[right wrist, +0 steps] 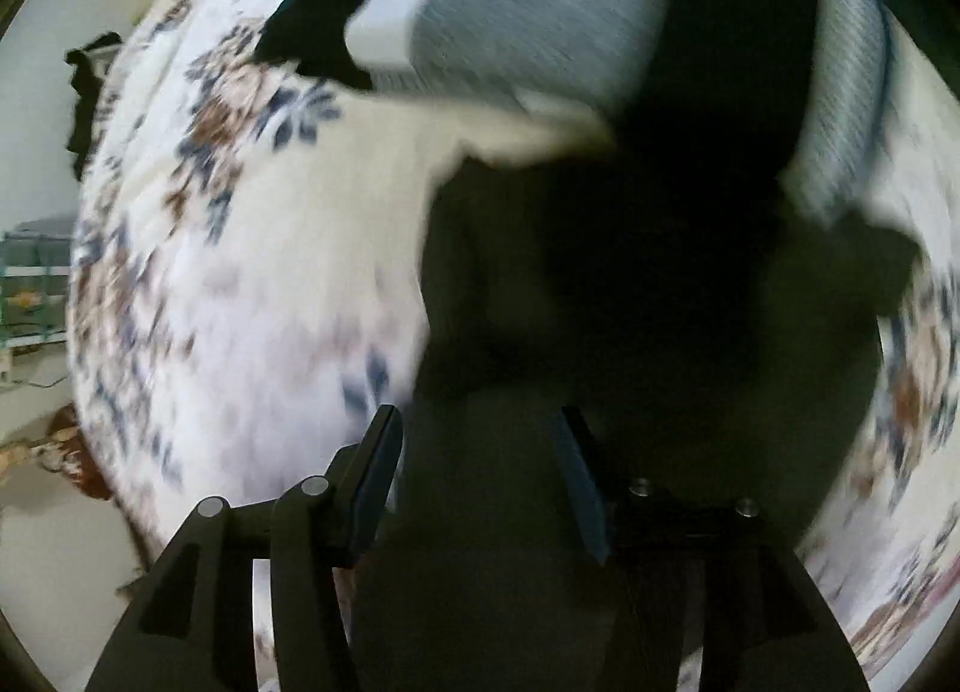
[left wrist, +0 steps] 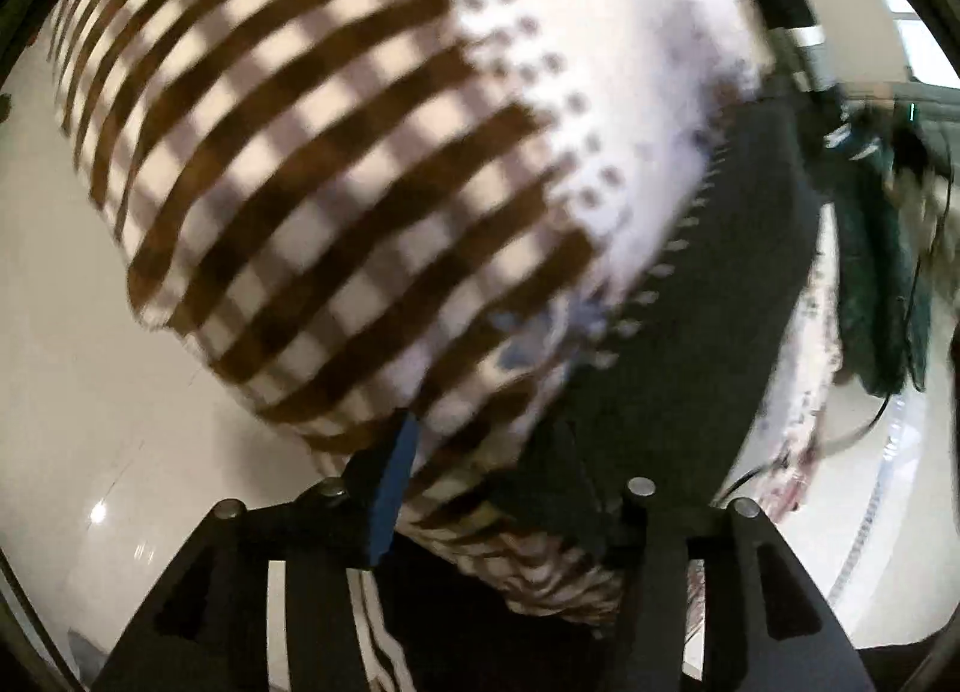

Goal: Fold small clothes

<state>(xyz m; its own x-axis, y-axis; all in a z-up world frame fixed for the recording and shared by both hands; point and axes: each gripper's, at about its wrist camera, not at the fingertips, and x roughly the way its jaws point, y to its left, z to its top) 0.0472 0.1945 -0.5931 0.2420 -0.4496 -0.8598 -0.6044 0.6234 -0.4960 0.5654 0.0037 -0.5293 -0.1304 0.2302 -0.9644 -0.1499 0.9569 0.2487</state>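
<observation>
Between the fingers of the left gripper (left wrist: 480, 482) sits a bunched fold of a brown-and-white checked garment (left wrist: 300, 164), its blue-padded left finger (left wrist: 393, 488) pressed against the cloth; the fingers are closed on it, and the garment spreads away from them, blurred, with a white dotted part (left wrist: 600, 62) toward its far side. A dark garment (left wrist: 720, 284) lies just beside it, over the floral bedspread (left wrist: 810, 332), whose edge shows at the right. From the right wrist view, the right gripper (right wrist: 480, 482) has a dark cloth (right wrist: 630, 302) filling the gap between its fingers, which stand partly apart; whether they pinch it cannot be told. Beyond lie a grey ribbed garment (right wrist: 528, 2) and the floral bedspread (right wrist: 240, 272). No readable writing or labels show
</observation>
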